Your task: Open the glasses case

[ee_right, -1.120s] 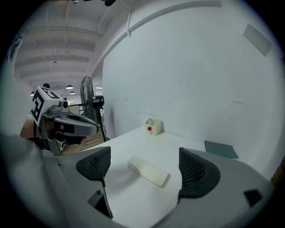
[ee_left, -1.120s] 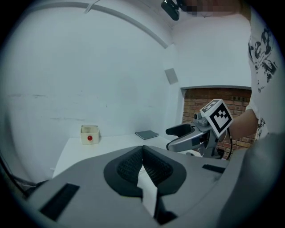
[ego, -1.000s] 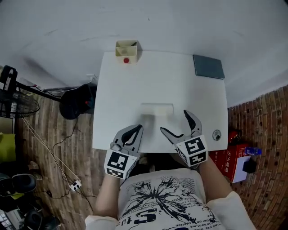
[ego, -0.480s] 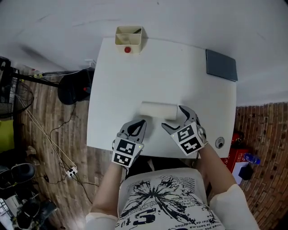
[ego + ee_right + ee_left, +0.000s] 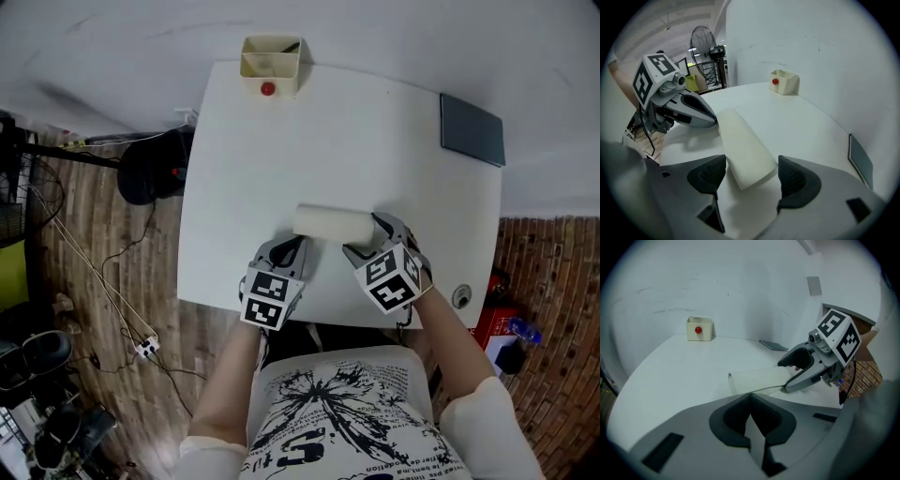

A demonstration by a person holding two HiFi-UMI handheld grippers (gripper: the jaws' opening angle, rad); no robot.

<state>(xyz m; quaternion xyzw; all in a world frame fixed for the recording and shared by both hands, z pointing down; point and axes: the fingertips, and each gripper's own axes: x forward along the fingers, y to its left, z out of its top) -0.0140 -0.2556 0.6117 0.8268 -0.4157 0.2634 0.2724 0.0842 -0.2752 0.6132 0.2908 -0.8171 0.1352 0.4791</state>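
We find the white oblong glasses case [image 5: 333, 225] lying left-to-right on the tabletop [image 5: 375, 141]. The right tongs [image 5: 367, 239], parted but just closing, straddle its right end without contact. The left tongs [image 5: 289, 249], closed and empty, sit at its near-left corner.

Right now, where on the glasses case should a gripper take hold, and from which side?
Grip the glasses case at its right end, across the narrow width, coming from the near side: it lies flat, long axis sideways. The right gripper straddles that end, jaws just closing, pads not pressing.
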